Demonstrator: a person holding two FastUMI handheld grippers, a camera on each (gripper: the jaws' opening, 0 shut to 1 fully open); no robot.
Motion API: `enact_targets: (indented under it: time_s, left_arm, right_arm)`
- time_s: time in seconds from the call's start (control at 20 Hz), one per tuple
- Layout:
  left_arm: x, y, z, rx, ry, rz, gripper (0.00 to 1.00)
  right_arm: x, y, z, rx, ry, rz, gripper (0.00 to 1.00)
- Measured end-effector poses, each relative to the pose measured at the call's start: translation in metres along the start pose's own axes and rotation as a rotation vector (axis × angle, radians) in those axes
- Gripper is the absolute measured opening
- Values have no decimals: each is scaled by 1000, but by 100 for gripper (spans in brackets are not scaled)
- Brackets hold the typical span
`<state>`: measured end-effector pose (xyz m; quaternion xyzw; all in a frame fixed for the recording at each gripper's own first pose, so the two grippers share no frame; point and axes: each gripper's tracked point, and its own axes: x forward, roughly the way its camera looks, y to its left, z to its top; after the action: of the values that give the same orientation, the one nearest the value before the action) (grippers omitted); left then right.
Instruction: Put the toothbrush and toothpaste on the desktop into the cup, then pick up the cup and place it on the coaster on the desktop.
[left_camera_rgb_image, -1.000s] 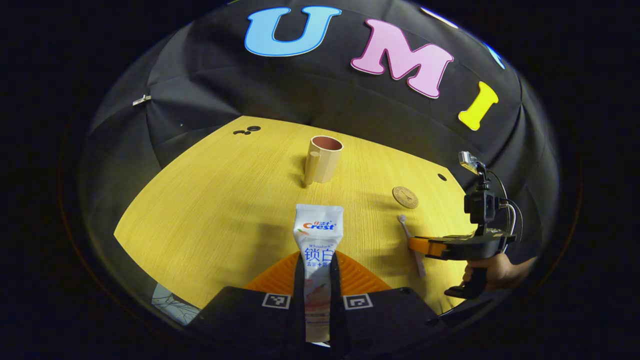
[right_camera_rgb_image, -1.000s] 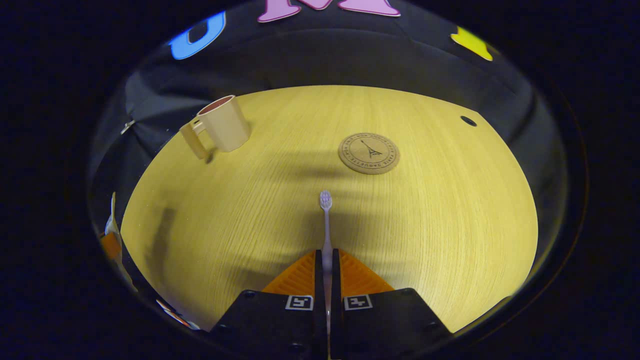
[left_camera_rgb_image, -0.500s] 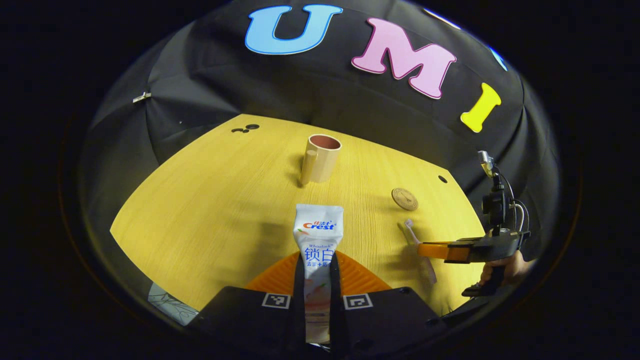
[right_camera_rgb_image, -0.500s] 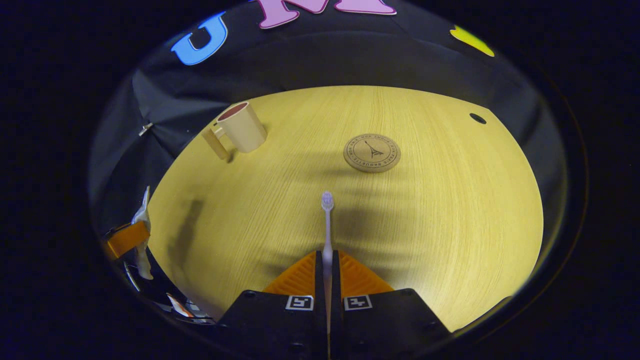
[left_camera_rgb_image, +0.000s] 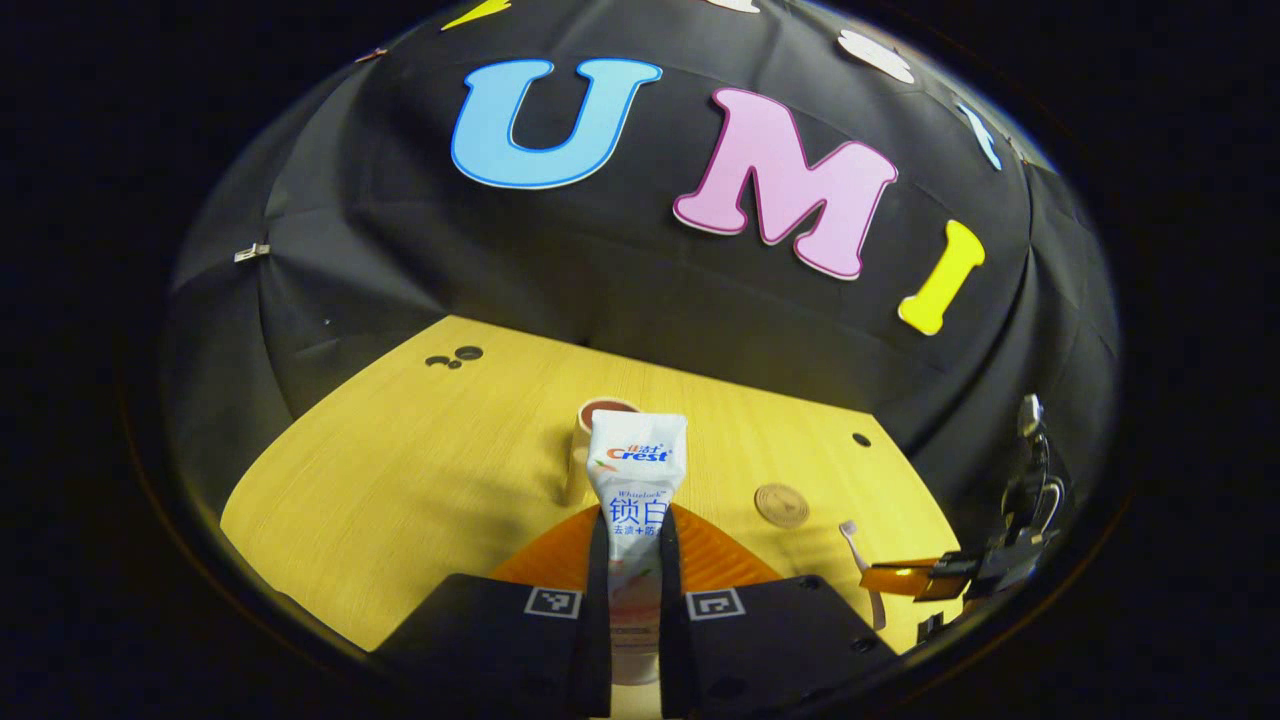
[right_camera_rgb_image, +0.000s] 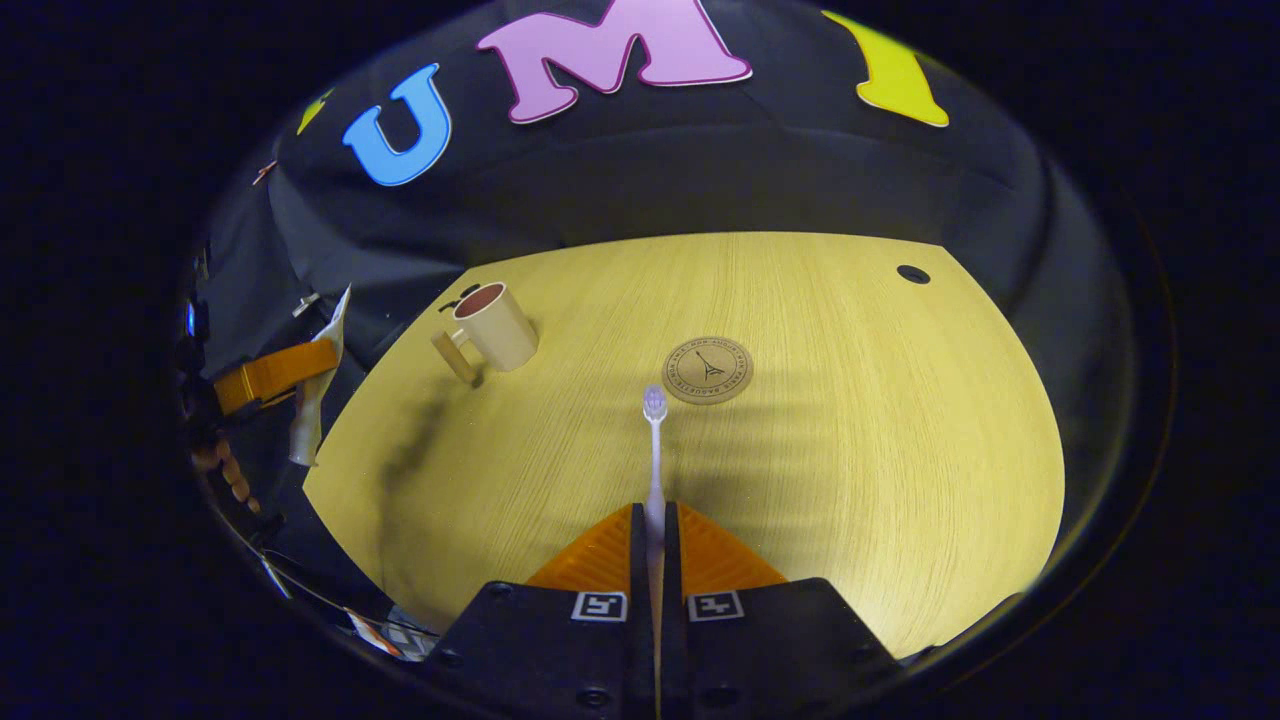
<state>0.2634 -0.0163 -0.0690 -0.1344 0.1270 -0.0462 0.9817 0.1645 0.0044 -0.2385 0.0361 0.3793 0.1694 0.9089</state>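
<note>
My left gripper is shut on a white toothpaste tube, held well above the yellow desktop. The tube's flat end hides part of the beige cup standing beyond it. My right gripper is shut on a pale toothbrush, its head pointing forward above the desk. In the right gripper view the cup stands upright at the left with its handle toward me. The round brown coaster lies just past the brush head. The coaster also lies right of the tube in the left gripper view.
The left gripper with the tube hangs at the far left of the right gripper view. The right gripper with the brush sits at the lower right of the left gripper view. A small dark hole marks the desk's far right corner.
Both grippers have risen and tilted up with their loads; the desk, cup and coaster look smaller and lower. The tube now overlaps the cup in the left gripper view.
</note>
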Motion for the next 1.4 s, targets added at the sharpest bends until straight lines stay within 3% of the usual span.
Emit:
enact_targets:
  time_s: [0.35,0.5,0.55,0.6,0.7,1.1,1.4]
  left_arm:
    - [62,-11,88,27,-171,-31,24]
    - [95,-16,110,41,-229,-39,23]
    - [107,-17,116,42,-248,-42,28]
    - [117,-18,121,37,-263,-45,23]
    - [142,-16,127,26,-283,-43,23]
    - [208,10,113,-24,-343,35,24]
    - [236,24,82,-28,-288,57,24]
  right_arm:
    - [-7,-5,13,-38,-53,-18,7]
    - [-3,-2,8,-36,-25,-7,7]
    - [-2,-1,9,-36,-24,-2,7]
    - [1,1,8,-34,-17,1,7]
    - [4,1,8,-20,-7,6,7]
    - [13,-10,4,-1,35,-15,7]
    - [23,-11,-5,-5,58,-26,7]
